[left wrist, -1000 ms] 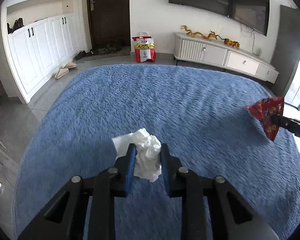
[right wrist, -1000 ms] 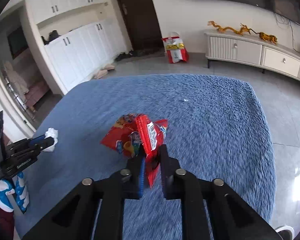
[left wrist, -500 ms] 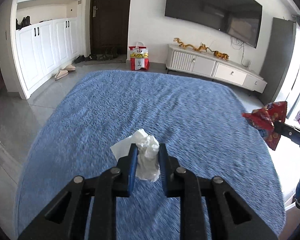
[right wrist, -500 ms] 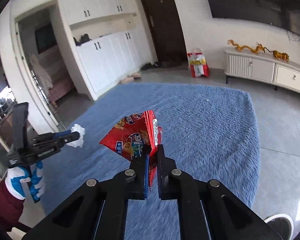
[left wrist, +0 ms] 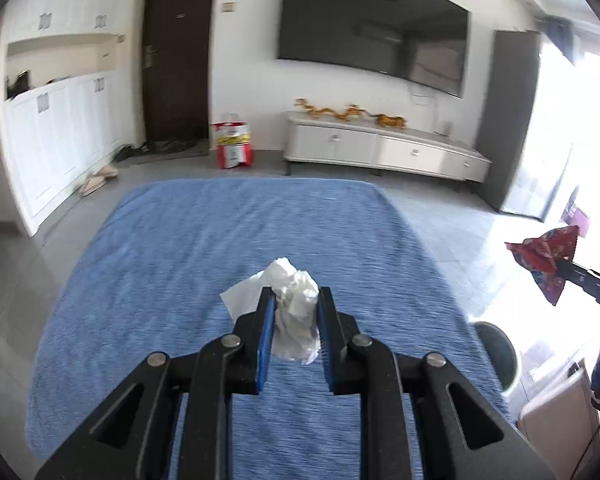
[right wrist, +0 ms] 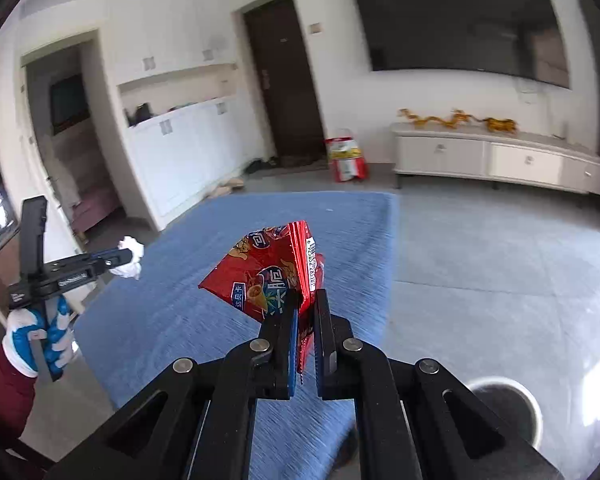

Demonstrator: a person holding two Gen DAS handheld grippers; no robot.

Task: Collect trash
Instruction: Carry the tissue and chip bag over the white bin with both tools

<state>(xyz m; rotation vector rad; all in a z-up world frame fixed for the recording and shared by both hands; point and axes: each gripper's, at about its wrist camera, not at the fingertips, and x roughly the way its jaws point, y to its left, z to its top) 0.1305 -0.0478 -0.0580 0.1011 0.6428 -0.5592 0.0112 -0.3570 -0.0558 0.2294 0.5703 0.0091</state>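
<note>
My left gripper (left wrist: 294, 296) is shut on a crumpled white tissue (left wrist: 294, 312) and holds it high above the blue rug (left wrist: 180, 248). My right gripper (right wrist: 306, 298) is shut on a red snack wrapper (right wrist: 268, 272), also raised above the rug. The wrapper shows at the right edge of the left wrist view (left wrist: 548, 260). The tissue and the left gripper show at the left of the right wrist view (right wrist: 130, 256). A round bin with a white rim (right wrist: 504, 408) stands on the floor at lower right, also seen in the left wrist view (left wrist: 496, 348).
A white TV cabinet (left wrist: 384, 152) stands against the far wall under a TV (left wrist: 372, 44). A red and white bag (left wrist: 232, 148) sits by the dark door. White cupboards (left wrist: 56, 136) line the left wall, with slippers (left wrist: 96, 180) on the grey floor.
Both grippers have risen and tilted up, so more of the room and less of the rug shows. The bin has come into view. Both still hold their trash.
</note>
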